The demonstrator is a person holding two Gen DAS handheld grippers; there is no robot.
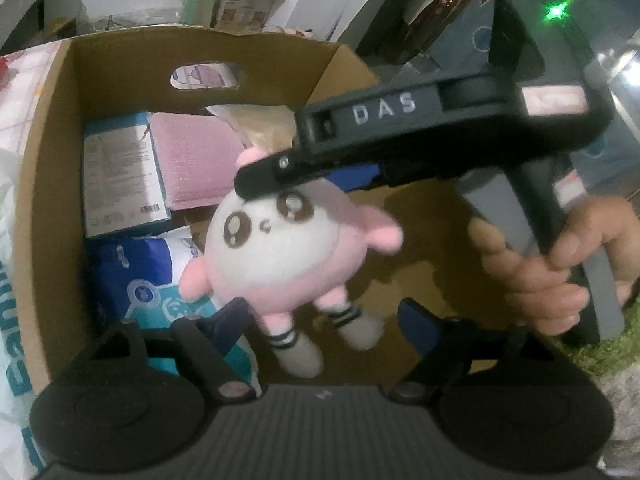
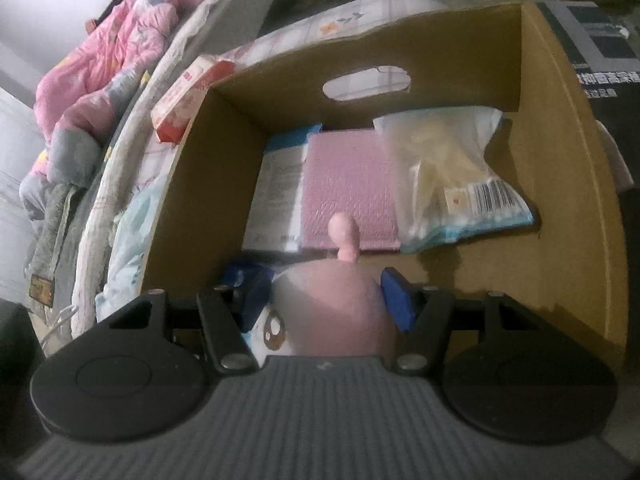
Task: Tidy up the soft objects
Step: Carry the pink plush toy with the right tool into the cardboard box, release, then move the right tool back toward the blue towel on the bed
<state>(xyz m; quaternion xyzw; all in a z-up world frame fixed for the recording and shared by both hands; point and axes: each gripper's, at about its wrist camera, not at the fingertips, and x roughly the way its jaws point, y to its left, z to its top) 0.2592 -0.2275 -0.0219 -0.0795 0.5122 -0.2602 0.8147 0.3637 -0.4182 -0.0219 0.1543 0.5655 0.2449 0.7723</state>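
A pink and white plush doll (image 1: 280,248) hangs over an open cardboard box (image 1: 120,46). My right gripper (image 1: 276,188) comes in from the right and is shut on the doll's head. In the right wrist view the head (image 2: 332,308) sits squeezed between the blue pads (image 2: 396,300) of the right gripper (image 2: 326,300), with a pink ear (image 2: 346,236) sticking up. My left gripper (image 1: 320,312) is open just below. The doll's striped legs dangle between its blue pads (image 1: 418,328) without being pinched.
The box (image 2: 560,160) holds a blue-white carton (image 1: 120,176), a pink bubble mailer (image 2: 348,184), a blue tissue pack (image 1: 148,272) and a bag of cotton swabs (image 2: 452,176). A person's hand (image 1: 560,272) grips the right tool. A bed with a pink quilt (image 2: 112,60) lies left.
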